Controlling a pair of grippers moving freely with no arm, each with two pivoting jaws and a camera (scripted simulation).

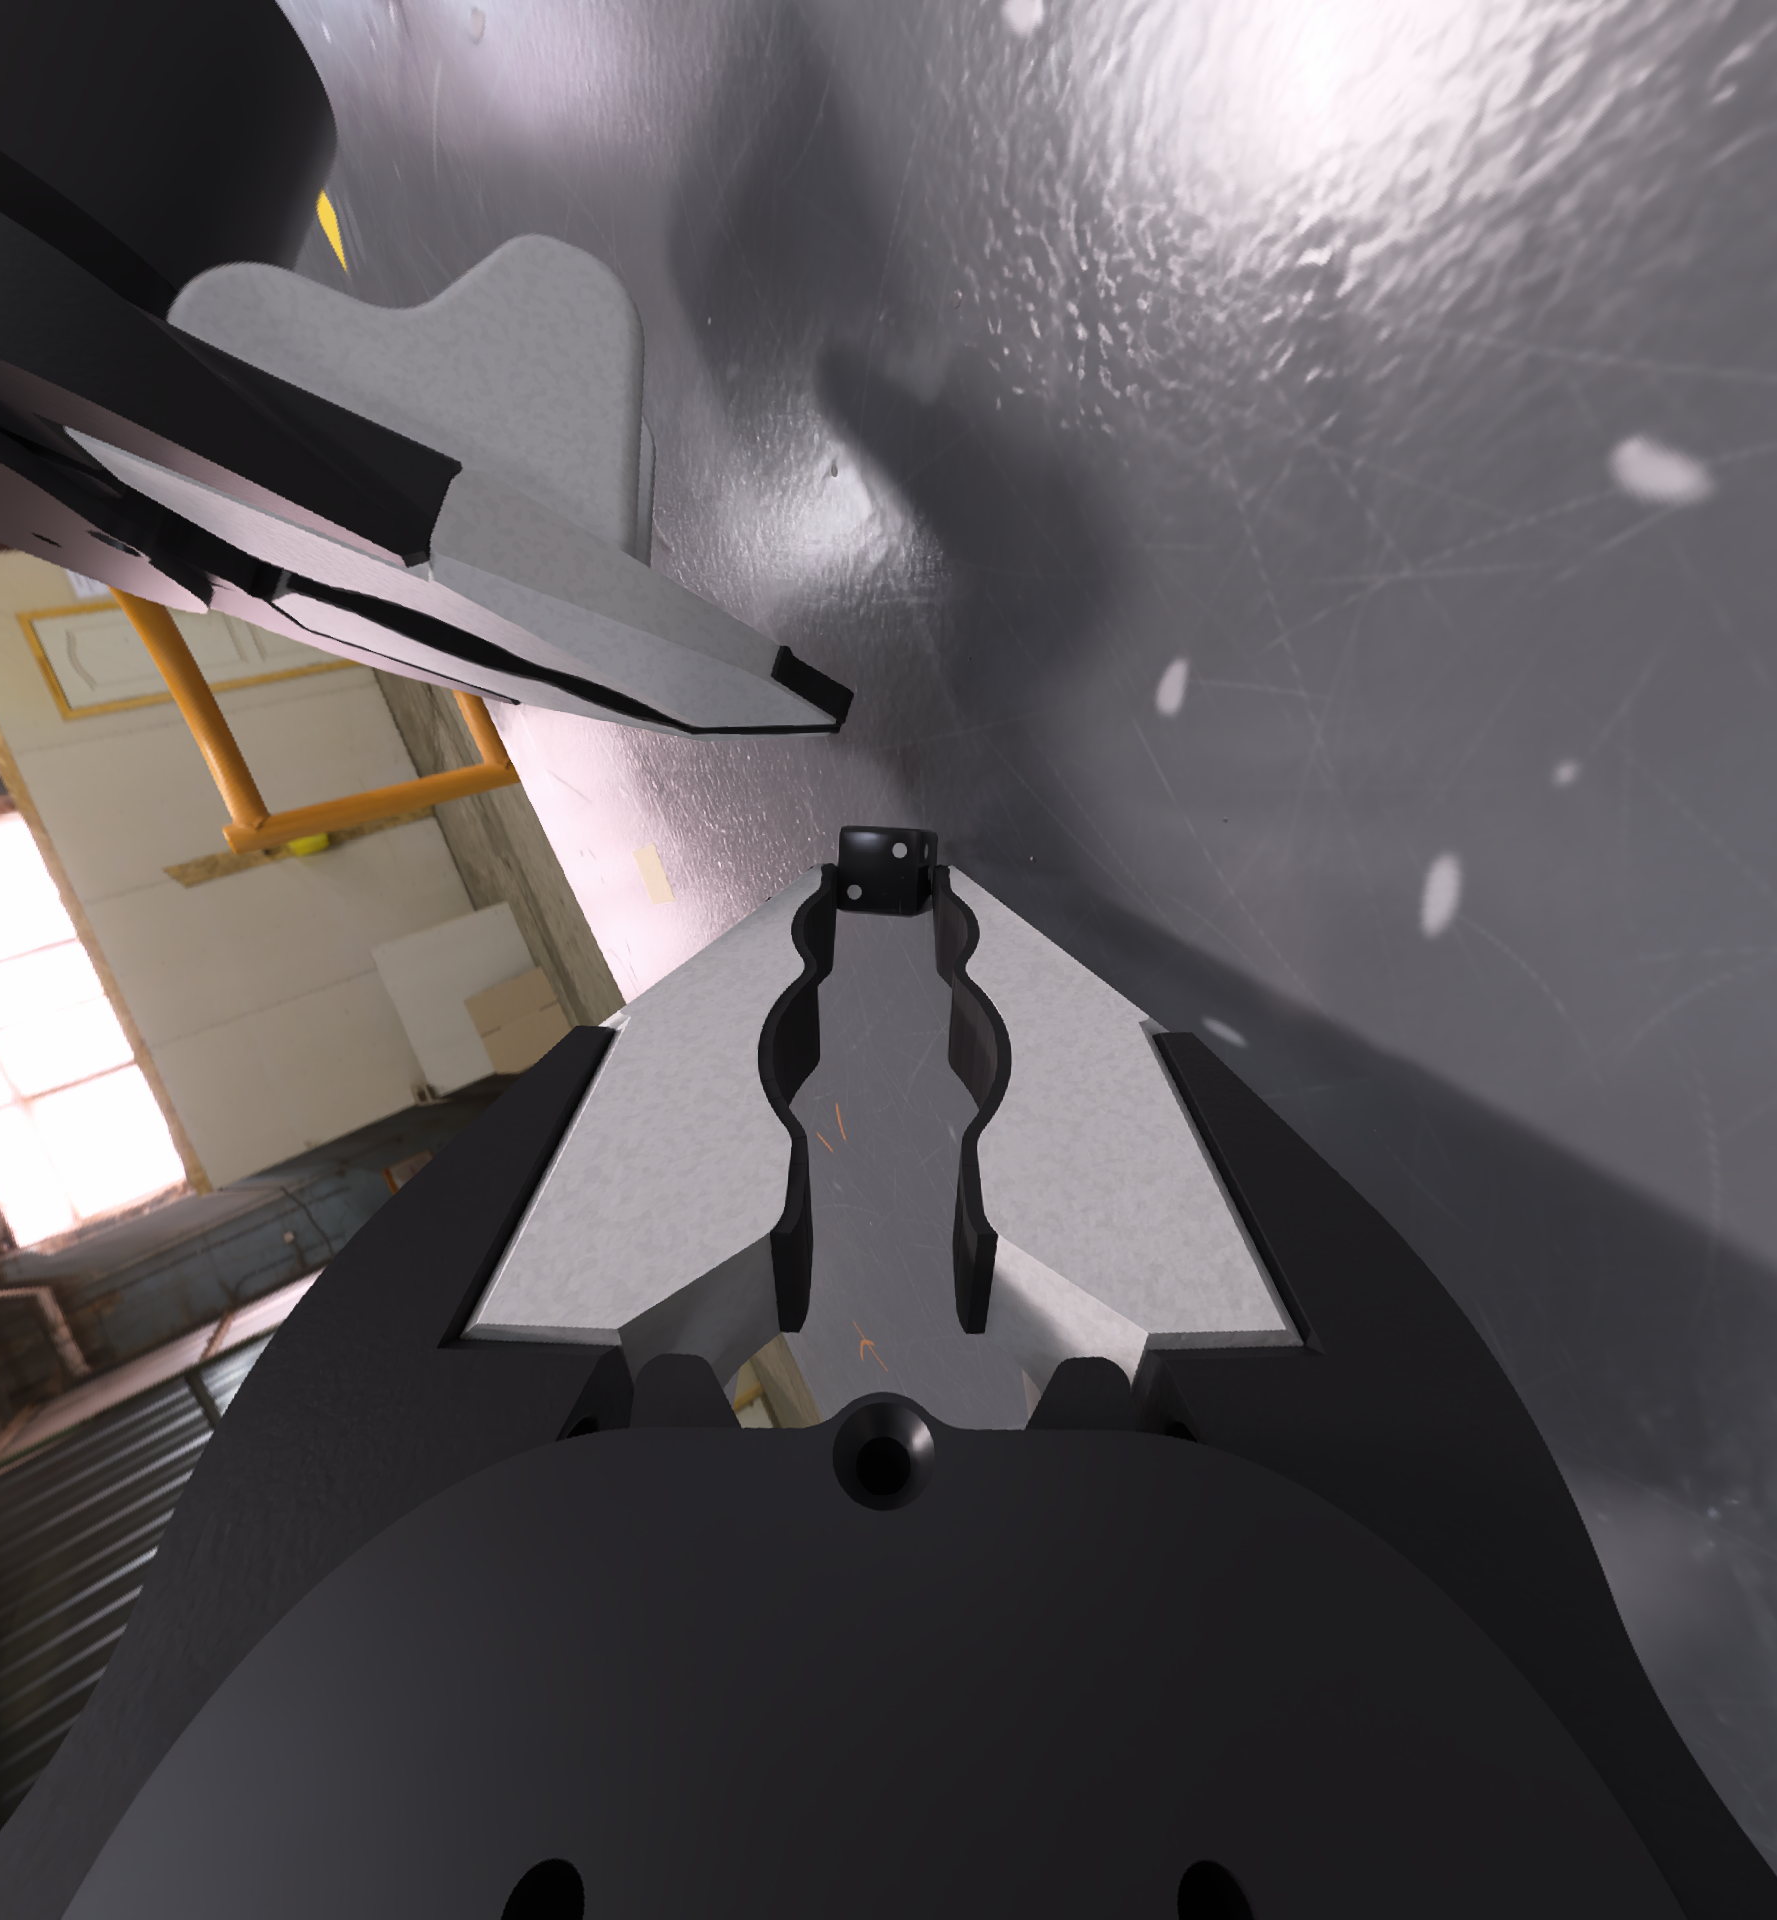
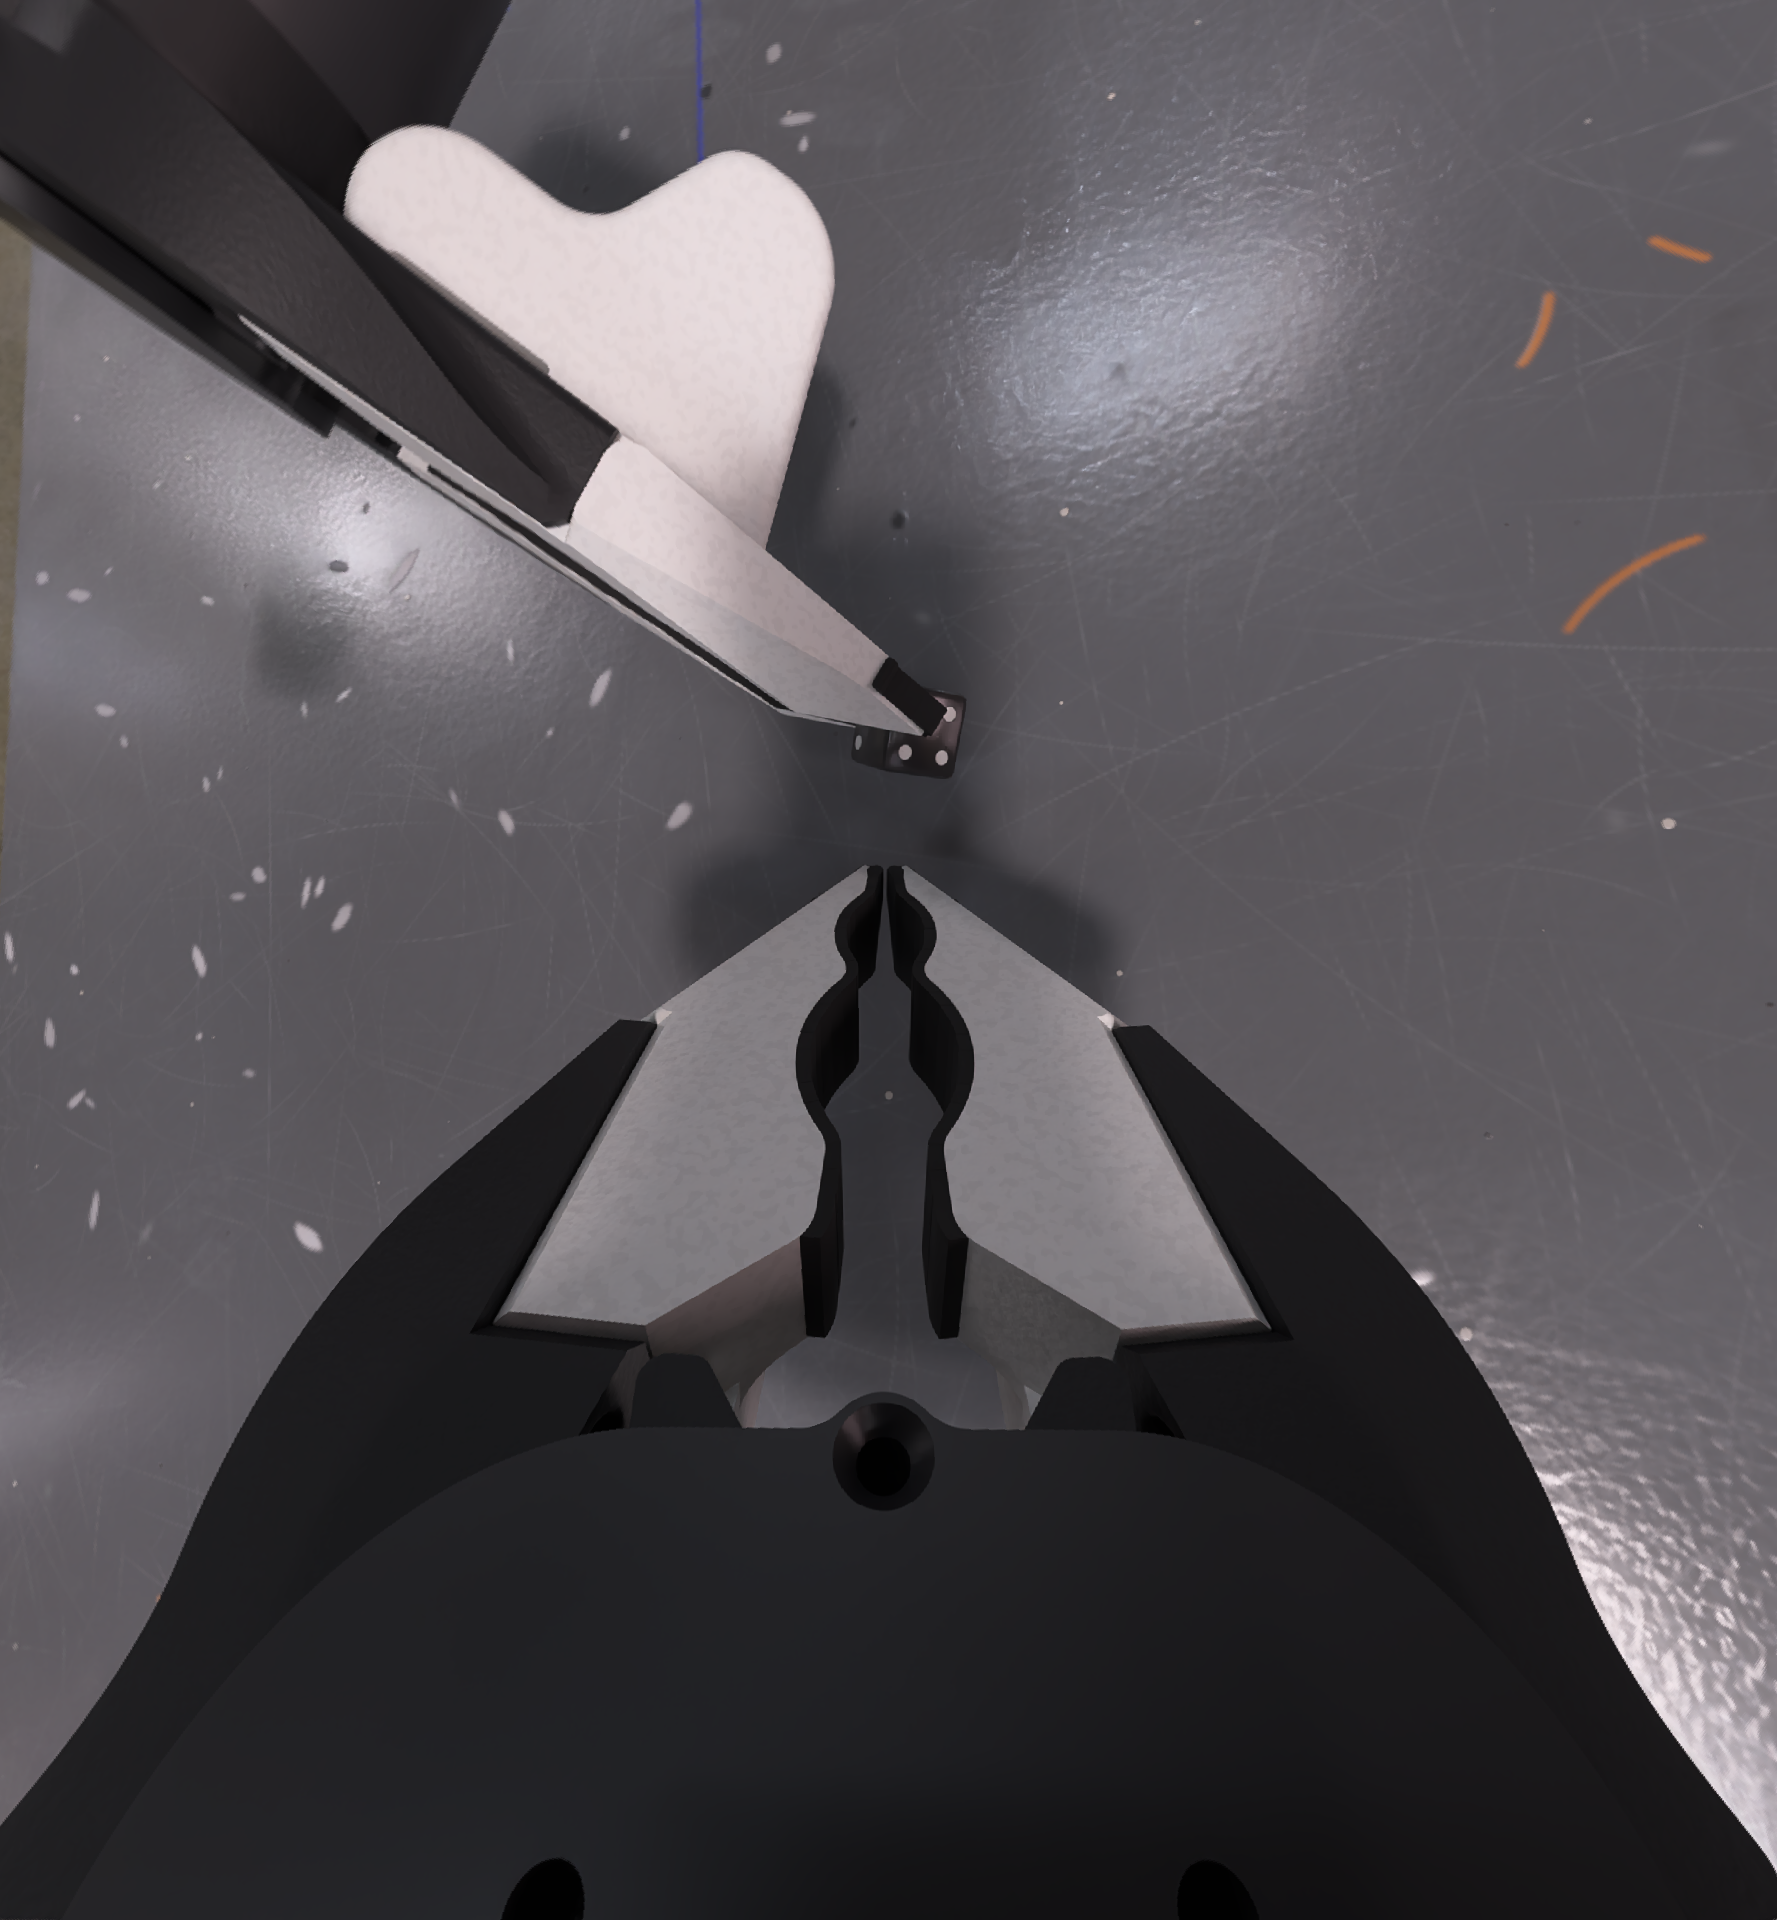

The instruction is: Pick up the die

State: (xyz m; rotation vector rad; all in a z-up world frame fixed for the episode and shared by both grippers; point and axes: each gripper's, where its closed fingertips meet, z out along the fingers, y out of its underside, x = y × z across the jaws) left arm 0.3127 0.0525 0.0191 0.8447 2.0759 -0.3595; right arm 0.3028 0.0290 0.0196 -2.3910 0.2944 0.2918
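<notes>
The die (image 1: 889, 868) is small and black with white pips. My left gripper (image 1: 886, 885) is shut on it, pinching it between the very tips of its two fingers. In the right wrist view the left gripper (image 2: 913, 722) reaches in from the upper left with the die (image 2: 928, 753) at its tip, close over the grey table (image 2: 1279, 727). I cannot tell whether the die touches the table. My right gripper (image 2: 884, 878) is shut and empty, a short way in front of the die. It also shows in the left wrist view (image 1: 811, 698), left of the die.
The table is scratched grey metal with white flecks and orange marks (image 2: 1632, 582). Its left edge (image 2: 22, 935) borders a tan floor. In the left wrist view, a yellow frame (image 1: 240, 790) and a bright window (image 1: 42, 1018) lie beyond the table.
</notes>
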